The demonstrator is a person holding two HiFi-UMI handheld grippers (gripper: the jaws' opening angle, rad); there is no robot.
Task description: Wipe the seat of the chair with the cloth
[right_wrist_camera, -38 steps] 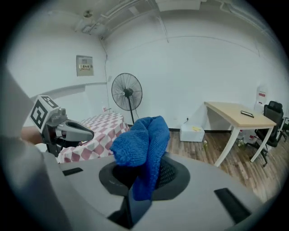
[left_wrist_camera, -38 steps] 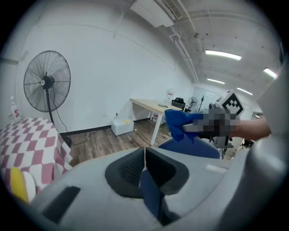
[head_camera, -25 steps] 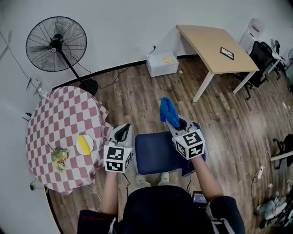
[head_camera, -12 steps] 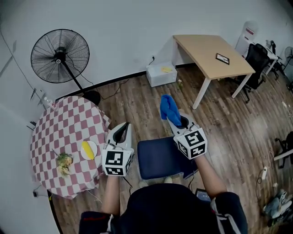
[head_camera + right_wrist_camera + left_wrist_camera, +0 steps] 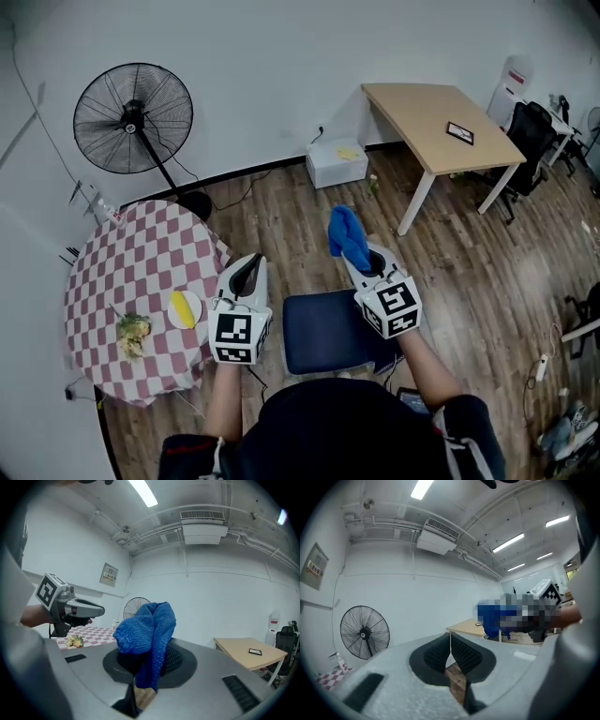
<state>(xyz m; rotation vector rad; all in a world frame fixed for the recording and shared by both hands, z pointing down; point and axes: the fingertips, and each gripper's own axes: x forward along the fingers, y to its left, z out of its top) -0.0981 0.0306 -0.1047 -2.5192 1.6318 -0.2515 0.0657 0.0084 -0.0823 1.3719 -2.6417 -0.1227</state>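
Observation:
The chair's dark blue seat [image 5: 326,333] lies just in front of the person, between the two arms. My right gripper [image 5: 354,261] is held up over the seat's far right corner, shut on a bunched blue cloth [image 5: 347,233] that sticks out of its jaws. In the right gripper view the blue cloth [image 5: 149,634] hangs folded between the pads. My left gripper [image 5: 247,273] hovers left of the seat, shut and holding nothing; its ribbed pads [image 5: 461,654] meet in the left gripper view.
A round table with a red-checked cloth [image 5: 131,281] stands at the left, bearing a yellow-topped plate [image 5: 185,308] and a small flower bunch [image 5: 132,332]. A standing fan [image 5: 134,117], a white box [image 5: 338,161] and a wooden desk [image 5: 439,127] stand farther off on the wooden floor.
The head view has shifted slightly. Both grippers keep about the same pose, the right one still shut on the cloth above the seat.

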